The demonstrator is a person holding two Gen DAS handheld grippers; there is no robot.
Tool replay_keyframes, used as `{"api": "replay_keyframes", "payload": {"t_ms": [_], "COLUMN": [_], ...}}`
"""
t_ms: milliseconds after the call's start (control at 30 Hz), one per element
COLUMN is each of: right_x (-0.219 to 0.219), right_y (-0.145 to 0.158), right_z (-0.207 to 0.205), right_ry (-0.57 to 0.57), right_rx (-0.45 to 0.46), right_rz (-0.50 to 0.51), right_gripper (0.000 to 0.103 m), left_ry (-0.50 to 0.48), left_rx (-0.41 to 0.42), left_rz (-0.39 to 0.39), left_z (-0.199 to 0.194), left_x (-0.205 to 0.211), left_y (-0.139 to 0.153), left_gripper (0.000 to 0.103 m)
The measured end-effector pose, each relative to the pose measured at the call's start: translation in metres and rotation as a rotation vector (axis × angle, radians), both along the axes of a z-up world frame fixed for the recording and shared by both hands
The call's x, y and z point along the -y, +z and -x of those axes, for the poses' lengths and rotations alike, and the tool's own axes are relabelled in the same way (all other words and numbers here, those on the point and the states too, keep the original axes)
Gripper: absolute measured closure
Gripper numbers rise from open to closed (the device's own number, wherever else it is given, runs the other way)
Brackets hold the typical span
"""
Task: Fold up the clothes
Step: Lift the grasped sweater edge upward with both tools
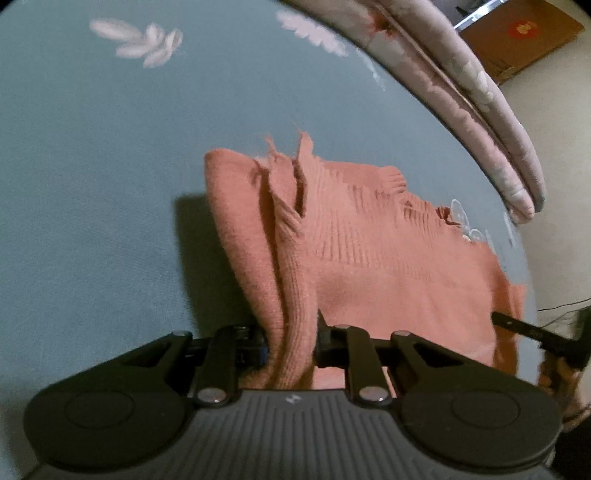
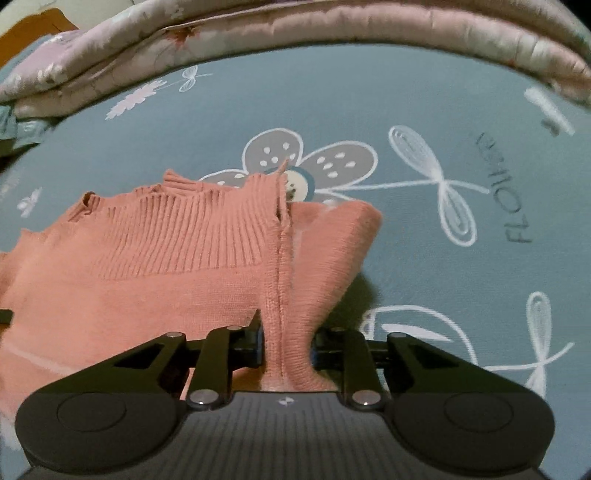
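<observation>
A salmon-pink knitted sweater (image 1: 388,266) with a ribbed hem lies on a blue-grey bed sheet (image 1: 92,184). My left gripper (image 1: 291,343) is shut on a bunched fold at the garment's left side, and the knit rises from the sheet into its jaws. In the right wrist view the same sweater (image 2: 147,266) spreads to the left, and my right gripper (image 2: 286,343) is shut on a pinched fold along a seam at its right side. The other gripper's black tip (image 1: 532,332) shows at the sweater's far right edge in the left wrist view.
A folded pink floral quilt (image 2: 295,29) lies along the far side of the bed (image 2: 424,110), also seen as the quilt (image 1: 461,103) at upper right. A brown cardboard box (image 1: 517,37) sits on the floor beyond it. The sheet carries white flower prints (image 2: 310,162).
</observation>
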State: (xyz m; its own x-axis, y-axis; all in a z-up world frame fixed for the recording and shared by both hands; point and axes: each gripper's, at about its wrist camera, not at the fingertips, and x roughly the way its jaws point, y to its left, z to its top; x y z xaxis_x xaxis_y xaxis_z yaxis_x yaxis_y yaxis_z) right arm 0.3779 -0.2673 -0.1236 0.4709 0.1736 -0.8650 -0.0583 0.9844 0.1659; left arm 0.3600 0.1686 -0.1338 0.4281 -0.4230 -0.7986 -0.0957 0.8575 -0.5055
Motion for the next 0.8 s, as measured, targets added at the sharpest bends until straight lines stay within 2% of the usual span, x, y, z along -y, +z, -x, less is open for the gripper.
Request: {"api": "replay_keyframes", "payload": {"t_ms": [133,300,500,800], "right_x": [-0.008,-0.025,-0.049,-0.095], "right_y": [0.014,0.037,0.066,0.113], "right_z": [0.008,0.02,0.034,0.06], "right_ry": [-0.015,0.013,0.056,0.15], "right_rx": [0.036,0.077,0.11,0.157], "right_rz": [0.028,0.099,0.153,0.23], "right_gripper": [0.083,0.084,0.084,0.084], "left_ry": [0.002,-0.006,-0.045,-0.063], "left_rx": [0.058,0.075,0.133,0.178], "left_rz": [-0.048,-0.105,-0.169,-0.179], "left_z": [0.012,0.022,0.038,0.077], "left_x": [0.01,0.024,0.045,0.048], "left_y": [0.019,0.04,0.069,0.107], "left_gripper": [0.087,0.087,0.088,0.088]}}
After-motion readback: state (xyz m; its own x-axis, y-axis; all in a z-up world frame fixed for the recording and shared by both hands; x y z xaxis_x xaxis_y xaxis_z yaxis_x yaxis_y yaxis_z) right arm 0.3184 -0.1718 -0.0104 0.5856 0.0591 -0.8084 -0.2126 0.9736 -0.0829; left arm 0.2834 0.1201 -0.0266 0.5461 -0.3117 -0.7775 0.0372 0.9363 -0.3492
